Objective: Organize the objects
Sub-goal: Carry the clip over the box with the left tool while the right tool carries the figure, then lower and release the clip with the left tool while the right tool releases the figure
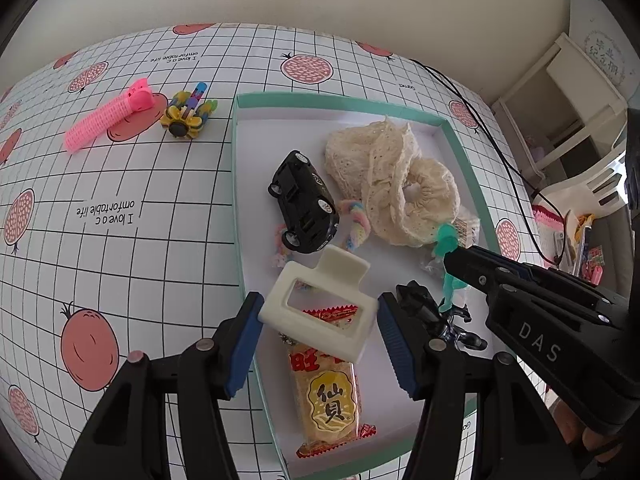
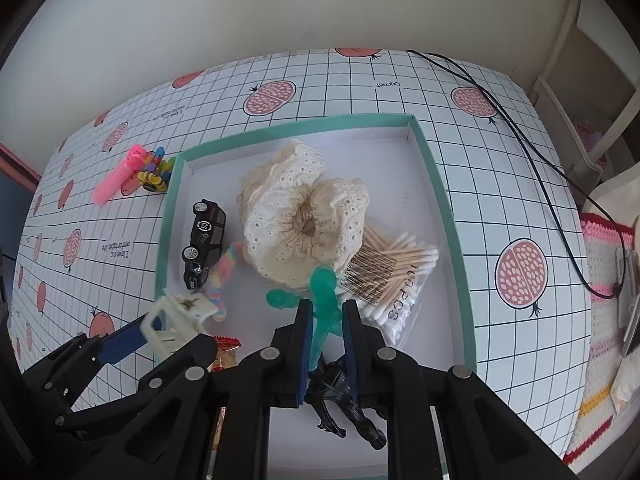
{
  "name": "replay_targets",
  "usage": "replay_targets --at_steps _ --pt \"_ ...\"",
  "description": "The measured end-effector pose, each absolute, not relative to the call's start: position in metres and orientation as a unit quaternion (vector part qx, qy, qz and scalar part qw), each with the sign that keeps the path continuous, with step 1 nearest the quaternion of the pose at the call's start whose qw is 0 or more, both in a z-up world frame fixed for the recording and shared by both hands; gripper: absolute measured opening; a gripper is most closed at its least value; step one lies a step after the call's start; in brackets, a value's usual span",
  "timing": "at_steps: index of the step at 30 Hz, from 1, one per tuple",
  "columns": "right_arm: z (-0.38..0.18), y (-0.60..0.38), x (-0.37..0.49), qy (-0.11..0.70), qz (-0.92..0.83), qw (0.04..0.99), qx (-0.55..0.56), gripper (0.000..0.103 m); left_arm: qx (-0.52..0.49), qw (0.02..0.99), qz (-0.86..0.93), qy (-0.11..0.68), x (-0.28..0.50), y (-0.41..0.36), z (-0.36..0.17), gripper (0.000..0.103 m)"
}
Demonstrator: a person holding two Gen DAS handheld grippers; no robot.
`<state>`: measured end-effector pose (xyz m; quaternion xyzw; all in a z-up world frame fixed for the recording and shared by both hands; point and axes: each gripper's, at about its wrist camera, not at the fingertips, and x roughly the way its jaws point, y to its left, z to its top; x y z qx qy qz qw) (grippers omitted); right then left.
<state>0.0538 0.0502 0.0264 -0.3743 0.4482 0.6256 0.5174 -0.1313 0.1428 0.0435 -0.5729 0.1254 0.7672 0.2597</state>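
Two handheld grippers hang over a shallow white box with a teal rim (image 1: 235, 184), both pointed steeply down. The box sits on a white grid-pattern tablecloth with pink pomegranate prints (image 1: 120, 208).

The left gripper (image 1: 318, 334) is clamped on a cream plastic claw hair clip (image 1: 320, 308); its blue pads press the clip's two sides, and the clip is held above the box's near-left area, over a yellow-orange rice cracker packet (image 1: 328, 396) lying on the box floor.

The right gripper (image 2: 326, 332) has its jaws nearly closed on a translucent green plastic figurine (image 2: 324, 300), whose upper part sticks out past the fingertips. Under it lies a black toy figure (image 2: 344, 408).

Also in the box: a black toy car (image 1: 304, 204) at the left, a pastel twisted hair tie (image 1: 356, 224) just beside it, a cream lace fabric scrunchie bundle (image 2: 304, 216) in the middle, and a clear bag of cotton swabs (image 2: 396, 280) partly under the lace.

Outside the box, on the cloth to the far left: a pink mesh hair roller (image 1: 108, 116) and a colourful bundle of small clips with a yellow flower (image 1: 188, 112), close together.
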Motion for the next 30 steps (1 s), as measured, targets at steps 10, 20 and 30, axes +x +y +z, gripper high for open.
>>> replay_targets --at_steps 10,20,30 --pt "0.045 0.048 0.055 0.429 0.641 0.518 -0.369 0.020 -0.562 0.275 0.771 0.121 -0.132 0.140 0.061 0.060" --pt "0.057 0.046 0.051 0.411 0.652 0.519 -0.370 0.022 -0.523 0.263 0.803 0.111 -0.142 0.128 0.087 0.064" --pt "0.055 0.046 0.050 0.405 0.657 0.513 -0.375 0.052 -0.505 0.214 0.827 0.125 -0.156 0.114 0.082 0.088"
